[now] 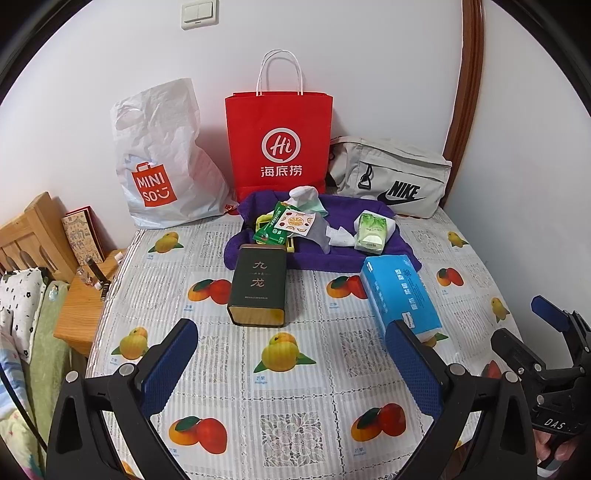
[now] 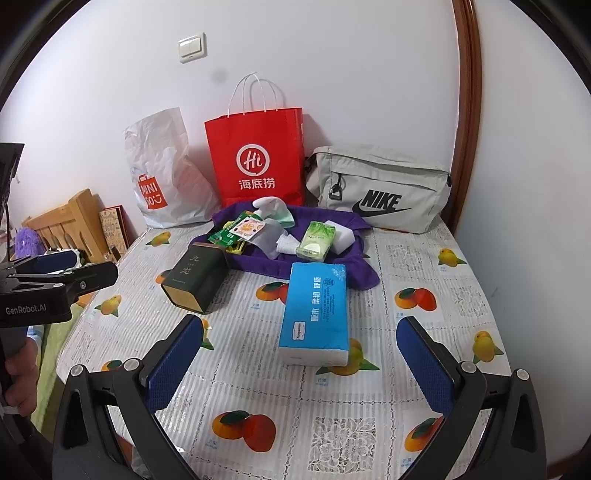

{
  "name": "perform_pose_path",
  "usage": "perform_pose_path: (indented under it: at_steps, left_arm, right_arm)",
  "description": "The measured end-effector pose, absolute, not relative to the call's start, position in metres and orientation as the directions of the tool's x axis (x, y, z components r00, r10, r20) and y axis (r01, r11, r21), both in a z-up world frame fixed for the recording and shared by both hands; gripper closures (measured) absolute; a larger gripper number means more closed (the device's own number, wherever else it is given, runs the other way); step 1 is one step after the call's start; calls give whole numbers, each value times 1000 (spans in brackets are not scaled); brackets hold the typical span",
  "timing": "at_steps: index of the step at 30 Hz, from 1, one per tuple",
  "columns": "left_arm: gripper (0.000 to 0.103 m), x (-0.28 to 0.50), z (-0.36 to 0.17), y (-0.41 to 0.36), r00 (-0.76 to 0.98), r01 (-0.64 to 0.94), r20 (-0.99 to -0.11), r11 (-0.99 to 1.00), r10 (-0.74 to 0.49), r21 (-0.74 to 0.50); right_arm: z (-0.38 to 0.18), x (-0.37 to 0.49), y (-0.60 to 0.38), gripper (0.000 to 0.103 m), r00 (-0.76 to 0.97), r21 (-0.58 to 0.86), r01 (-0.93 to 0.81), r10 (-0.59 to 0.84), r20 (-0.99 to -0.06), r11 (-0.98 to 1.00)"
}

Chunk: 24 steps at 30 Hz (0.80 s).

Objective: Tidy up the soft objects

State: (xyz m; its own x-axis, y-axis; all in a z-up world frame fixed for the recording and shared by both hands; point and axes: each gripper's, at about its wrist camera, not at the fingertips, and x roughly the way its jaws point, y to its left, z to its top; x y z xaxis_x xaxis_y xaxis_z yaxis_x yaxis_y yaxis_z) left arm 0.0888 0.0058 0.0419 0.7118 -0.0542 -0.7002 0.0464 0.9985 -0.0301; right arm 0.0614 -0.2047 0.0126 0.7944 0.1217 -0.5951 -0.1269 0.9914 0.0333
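Flat on the table [image 2: 424, 266], blue tissue pack [image 2: 316, 314], long axis toward the wall; both tongs [image 1: 291, 365] [image 2: 328, 369] apart, empty.

A home, likely a bedroom: at the frame's left edge stands a wooden headboard [image 1: 35, 236] with floral bedding [image 1: 18, 306]. A fruit-print cloth covers the counter [image 1: 295, 369]; shopping bags [image 1: 279, 147] lean against a white wall with a light switch [image 1: 197, 13].
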Motion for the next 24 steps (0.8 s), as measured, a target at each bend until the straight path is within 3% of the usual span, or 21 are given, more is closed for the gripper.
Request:
perform_pose_path:
  at_steps: [24]
  left_arm:
    - [1,83,43,7,717,42,-695,999,-54,-34]
  right_arm:
    - [11,58,-201,0,792,36,-133,128,-596,990]
